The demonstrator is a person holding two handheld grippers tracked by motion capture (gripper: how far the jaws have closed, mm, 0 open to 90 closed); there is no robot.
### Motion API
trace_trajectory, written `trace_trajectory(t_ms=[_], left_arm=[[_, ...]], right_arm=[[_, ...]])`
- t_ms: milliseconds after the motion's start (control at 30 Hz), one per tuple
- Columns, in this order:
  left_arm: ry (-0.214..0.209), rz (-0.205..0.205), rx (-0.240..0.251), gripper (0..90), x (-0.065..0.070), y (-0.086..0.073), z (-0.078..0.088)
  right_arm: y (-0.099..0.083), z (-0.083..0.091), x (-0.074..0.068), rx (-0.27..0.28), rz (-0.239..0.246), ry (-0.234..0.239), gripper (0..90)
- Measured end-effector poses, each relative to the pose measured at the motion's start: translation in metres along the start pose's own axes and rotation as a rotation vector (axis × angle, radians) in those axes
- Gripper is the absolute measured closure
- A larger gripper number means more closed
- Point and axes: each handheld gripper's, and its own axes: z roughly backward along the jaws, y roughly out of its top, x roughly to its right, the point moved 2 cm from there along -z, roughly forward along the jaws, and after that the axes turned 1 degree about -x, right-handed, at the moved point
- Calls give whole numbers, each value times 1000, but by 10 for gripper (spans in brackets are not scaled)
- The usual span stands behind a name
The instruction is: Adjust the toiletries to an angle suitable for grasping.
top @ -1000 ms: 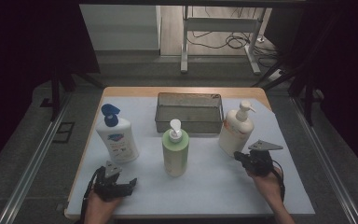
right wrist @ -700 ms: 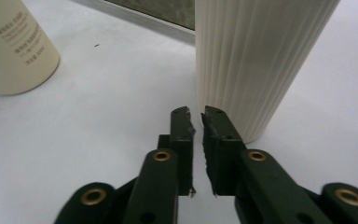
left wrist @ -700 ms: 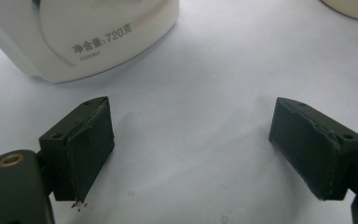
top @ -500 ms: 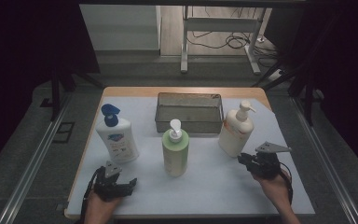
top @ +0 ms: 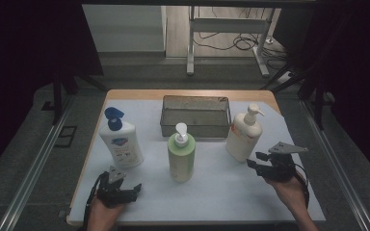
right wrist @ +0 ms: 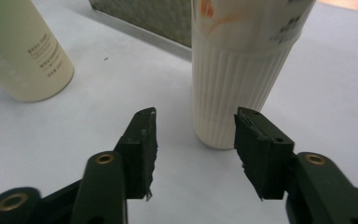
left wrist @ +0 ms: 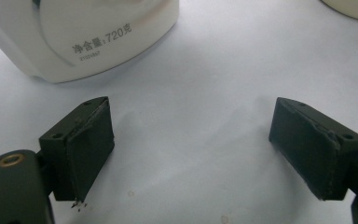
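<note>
The white sheet-covered table (top: 221, 187) carried, at its far middle, a rectangular grey wire-mesh basket (top: 195, 115), standing empty. In front of it stood three pump bottles in a row: a white bottle with a blue pump head (top: 120, 142) at the left, a pale green bottle with a white pump (top: 181, 156) in the middle, and a cream ribbed bottle with a white pump and orange marking (top: 243, 134) at the right.

The right gripper (top: 265, 166) hung just beside the cream ribbed bottle (right wrist: 235, 84), its jaws having just been opening, part-spread with nothing between them. The step in hand was judged to be a grasp of that bottle. To do it well, the jaws would need to spread wider than the ribbed body (they looked narrower than it), come in level and low on the ribbing, and close squarely so the tall bottle would not tip.

The left gripper (left wrist: 191, 154) rested near the white bottle (left wrist: 79, 32), jaws wide apart and empty.

Legible writing: the white bottle bore "净含量:720克" with a small code beneath, unreadable. The green bottle (right wrist: 18, 51) carried small print, too blurred to read.
</note>
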Motion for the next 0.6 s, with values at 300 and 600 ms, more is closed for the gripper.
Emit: trace_trajectory(t_ms=[300, 600], left_arm=[[0, -1, -1, 135, 0, 0, 0], [-1, -1, 0, 135, 0, 0, 0]], right_arm=[[13, 7, 5, 17, 8, -32, 365], [30, 10, 12, 42, 6, -42, 245]])
